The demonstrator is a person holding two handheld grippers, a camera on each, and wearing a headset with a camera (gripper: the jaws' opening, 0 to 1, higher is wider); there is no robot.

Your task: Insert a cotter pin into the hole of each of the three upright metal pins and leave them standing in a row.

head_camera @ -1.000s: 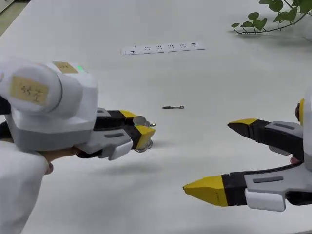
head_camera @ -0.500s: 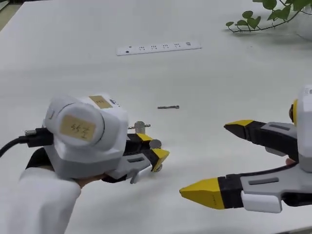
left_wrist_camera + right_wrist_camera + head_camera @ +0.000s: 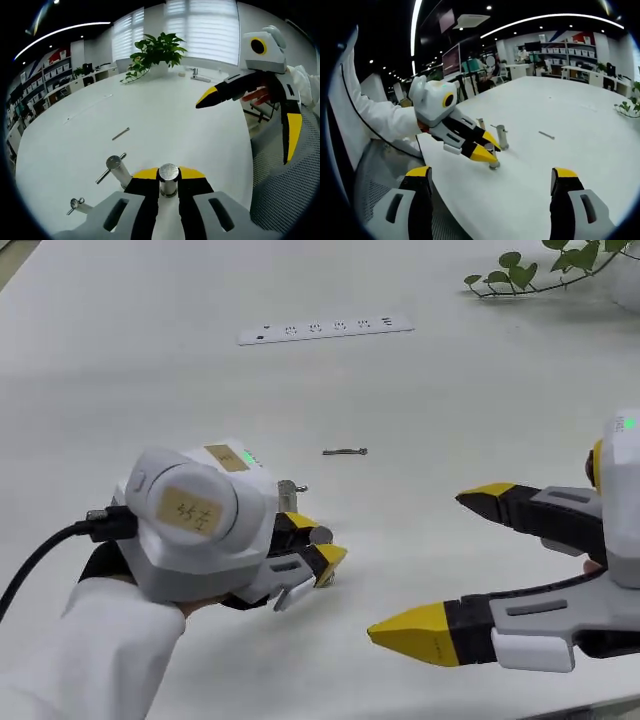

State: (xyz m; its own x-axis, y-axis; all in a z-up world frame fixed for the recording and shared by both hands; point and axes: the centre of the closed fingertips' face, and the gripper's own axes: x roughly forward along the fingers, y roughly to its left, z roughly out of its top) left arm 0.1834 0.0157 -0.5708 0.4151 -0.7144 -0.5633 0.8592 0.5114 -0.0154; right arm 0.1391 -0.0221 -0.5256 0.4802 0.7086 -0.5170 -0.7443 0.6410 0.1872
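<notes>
My left gripper [image 3: 325, 558] sits in the lower left of the head view, jaws clamped on a pin [image 3: 320, 536] that stands upright on the table [image 3: 150, 360]. In the left gripper view that pin [image 3: 168, 180] is at bottom centre, pinched between the two yellow-tipped jaws with its round top showing above them. Just left of it stands a second pin [image 3: 119, 171] with a cotter [image 3: 107, 172] through it crosswise. Toward the lower left of that view a small ring end [image 3: 74, 202] pokes out past my jaw housing; I cannot make out what it sits in.

In the right gripper view I count three pins near the middle of the frame. The held one is just below the left gripper [image 3: 489, 150], the second pin [image 3: 501, 136] is just behind it, and a third pin [image 3: 481, 123] is further back to the left.

A loose cotter [image 3: 345, 452] lies flat on the table just above the centre of the head view, apart from the pins.

My right gripper [image 3: 428, 565] is in the lower right of the head view, jaws spread wide and empty, well apart from the left one.

A power strip [image 3: 325, 330] lies at the top and a plant [image 3: 540, 265] is in the upper right corner.
</notes>
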